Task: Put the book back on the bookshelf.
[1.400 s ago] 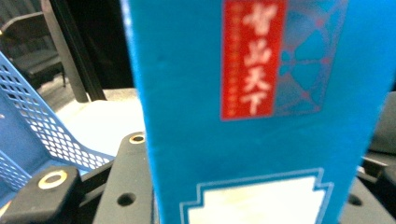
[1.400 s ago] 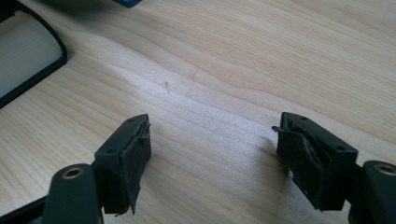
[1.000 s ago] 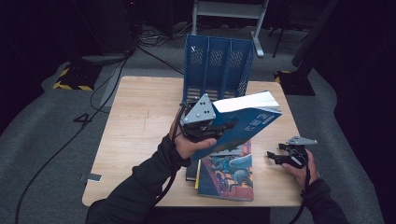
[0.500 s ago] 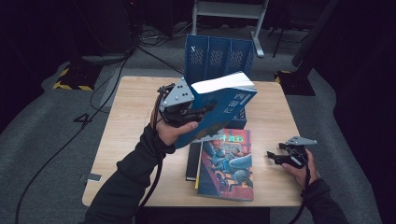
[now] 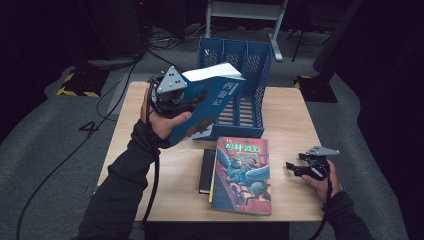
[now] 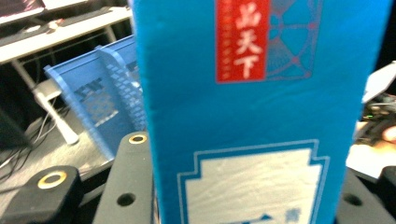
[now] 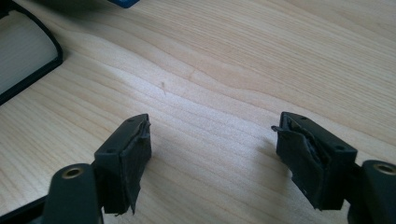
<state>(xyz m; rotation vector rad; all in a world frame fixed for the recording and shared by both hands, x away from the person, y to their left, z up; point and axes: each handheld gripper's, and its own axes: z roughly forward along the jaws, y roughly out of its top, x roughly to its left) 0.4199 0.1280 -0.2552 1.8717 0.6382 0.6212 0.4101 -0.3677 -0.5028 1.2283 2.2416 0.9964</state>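
Note:
My left gripper is shut on a thick blue book, held tilted in the air at the left front of the blue file rack. In the left gripper view the blue book stands between the jaws with a red label near its top, and the rack lies behind it. My right gripper rests open at the table's right front. In the right gripper view its gripper has only bare wood between the jaws.
An illustrated book lies on a black book at the table's middle front. The wooden table is small, with dark floor, cables and a metal stand beyond it.
The left hand has carried the blue book from above the flat books up and to the left, toward the rack's left front. The right hand has kept still.

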